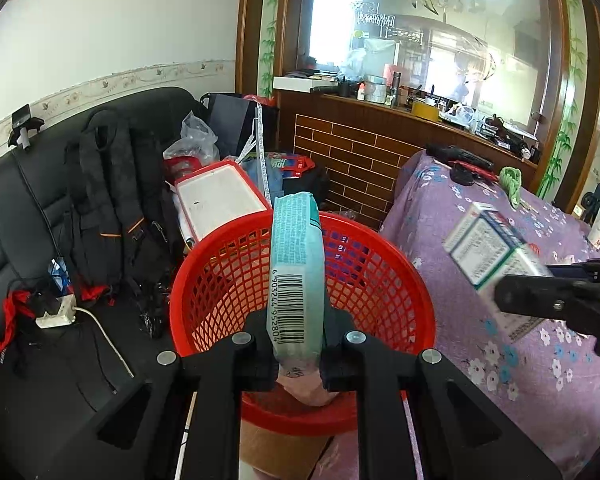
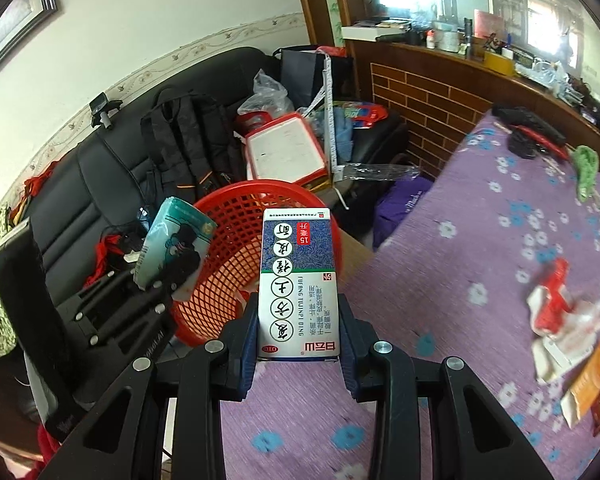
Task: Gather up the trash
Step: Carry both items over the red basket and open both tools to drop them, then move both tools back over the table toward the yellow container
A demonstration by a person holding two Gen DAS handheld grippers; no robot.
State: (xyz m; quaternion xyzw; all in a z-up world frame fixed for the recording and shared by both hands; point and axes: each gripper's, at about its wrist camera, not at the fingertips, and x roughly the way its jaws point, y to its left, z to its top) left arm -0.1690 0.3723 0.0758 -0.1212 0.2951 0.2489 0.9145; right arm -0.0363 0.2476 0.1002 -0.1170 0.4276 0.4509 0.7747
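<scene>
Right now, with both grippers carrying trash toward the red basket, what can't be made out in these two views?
- Red basket contents: left wrist view, hidden by the teal packet held in front.
- Medicine box: left wrist view, print blurred.
- Wrappers on the purple cloth: right wrist view, blurred and cut off by the edge.
- Basket floor: right wrist view, hidden by the box.

The counter (image 2: 440,280), draped in a purple cloth with a flower print, fills the right side of the right wrist view. At its right edge lie crumpled red and white wrappers (image 2: 560,312), with an orange packet (image 2: 592,380) just below them. At the upper right, a green cloth (image 2: 586,168) lies near black and red tools (image 2: 532,136) at the far end.
</scene>
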